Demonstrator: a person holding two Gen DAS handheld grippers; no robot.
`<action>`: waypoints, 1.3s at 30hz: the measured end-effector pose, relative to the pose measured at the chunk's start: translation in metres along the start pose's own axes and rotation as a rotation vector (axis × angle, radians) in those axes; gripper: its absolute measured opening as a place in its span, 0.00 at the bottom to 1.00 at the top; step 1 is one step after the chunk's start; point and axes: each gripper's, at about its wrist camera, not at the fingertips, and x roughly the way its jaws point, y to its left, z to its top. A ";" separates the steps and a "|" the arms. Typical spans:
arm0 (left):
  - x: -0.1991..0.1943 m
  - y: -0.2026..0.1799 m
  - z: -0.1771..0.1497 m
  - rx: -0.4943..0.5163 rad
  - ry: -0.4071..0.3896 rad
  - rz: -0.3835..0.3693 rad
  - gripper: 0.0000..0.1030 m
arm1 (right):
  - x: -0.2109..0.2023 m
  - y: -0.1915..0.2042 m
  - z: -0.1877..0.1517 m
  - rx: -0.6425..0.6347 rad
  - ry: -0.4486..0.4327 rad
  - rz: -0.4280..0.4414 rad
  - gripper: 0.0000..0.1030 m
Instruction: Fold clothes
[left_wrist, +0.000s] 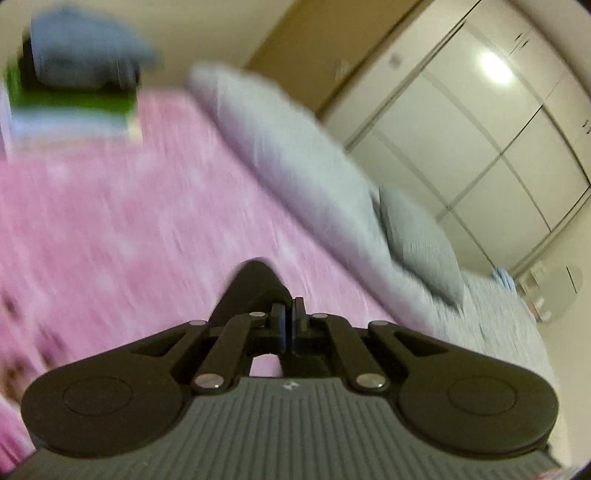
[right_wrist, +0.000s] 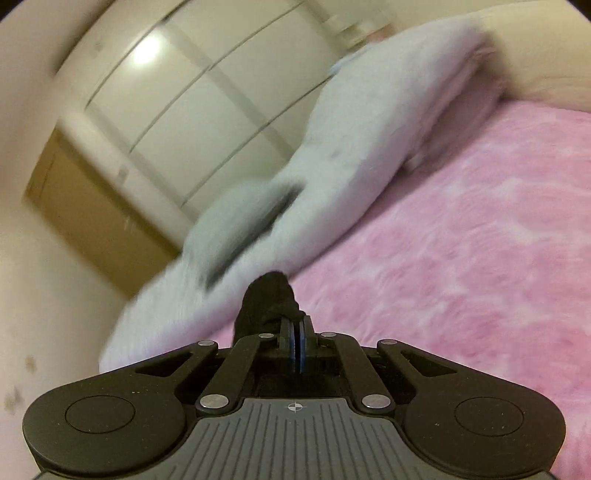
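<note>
Blur hides most details. Left tool (left_wrist: 288, 314) and right tool (right_wrist: 296, 332) are each clamped on black cloth (right_wrist: 267, 299), held above the pink bed (right_wrist: 461, 258); its shape is unclear.

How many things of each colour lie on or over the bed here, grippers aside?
Black: 1, bunched black cloth garment pinched by both grippers
Pink: 1, fuzzy pink blanket
Pale grey: 2, long folded duvet, small pillow
Blue: 1, blurred folded blue clothing
Total: 5
</note>
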 end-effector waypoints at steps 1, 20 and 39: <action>-0.007 0.010 0.007 0.002 -0.004 0.015 0.01 | -0.012 -0.010 0.000 0.046 -0.012 -0.032 0.02; -0.023 0.073 -0.118 -0.125 0.288 0.301 0.15 | -0.029 -0.172 -0.113 0.529 0.370 -0.365 0.11; -0.030 0.008 -0.148 -0.088 0.308 0.198 0.15 | 0.000 -0.199 -0.094 0.489 0.362 -0.291 0.70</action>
